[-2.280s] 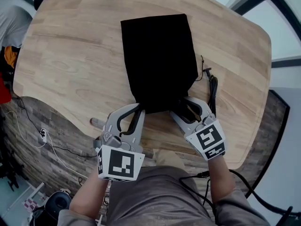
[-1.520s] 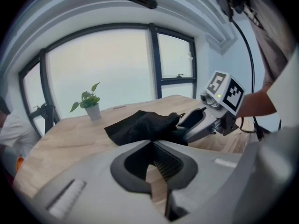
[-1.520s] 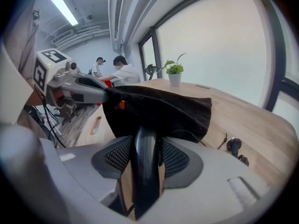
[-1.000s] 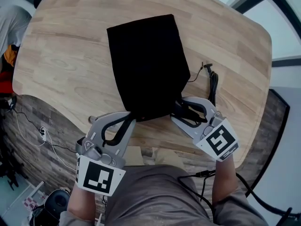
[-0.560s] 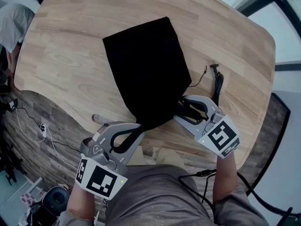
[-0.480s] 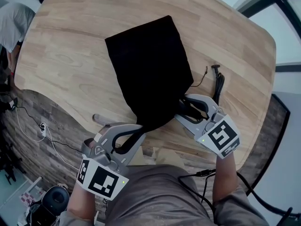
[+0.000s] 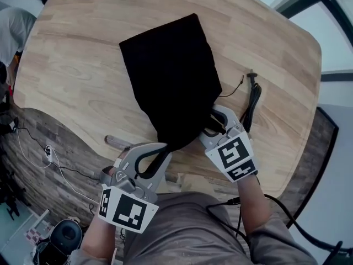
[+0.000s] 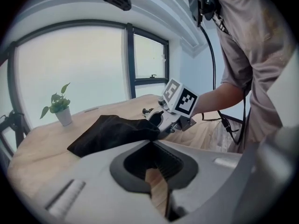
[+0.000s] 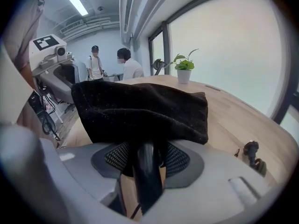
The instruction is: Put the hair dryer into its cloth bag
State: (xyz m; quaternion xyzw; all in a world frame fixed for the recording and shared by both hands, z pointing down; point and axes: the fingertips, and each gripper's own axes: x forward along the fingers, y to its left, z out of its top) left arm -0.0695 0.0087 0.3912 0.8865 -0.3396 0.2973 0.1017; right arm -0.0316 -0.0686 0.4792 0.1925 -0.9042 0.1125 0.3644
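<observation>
the hair dryer point(image 9: 145, 171) looks mostly inside the cloth bag point(image 7: 171, 76) on the table point(image 7: 83, 65), its handle at the mouth clamped by the right gripper point(image 7: 216, 120), whose jaws have just eased slightly wider, while the left gripper point(image 7: 160, 150) pinches the bag's rim and the cord point(image 7: 252, 98) lies outside.

L gripper point(image 7: 163, 148) is pointing fwd and down, jaws pinching cloth bag point(image 7: 171, 76) edge. R gripper point(image 7: 213, 121) jaws have just been easing open slightly, gripping hair dryer handle point(image 9: 147, 171) btwn them.
</observation>
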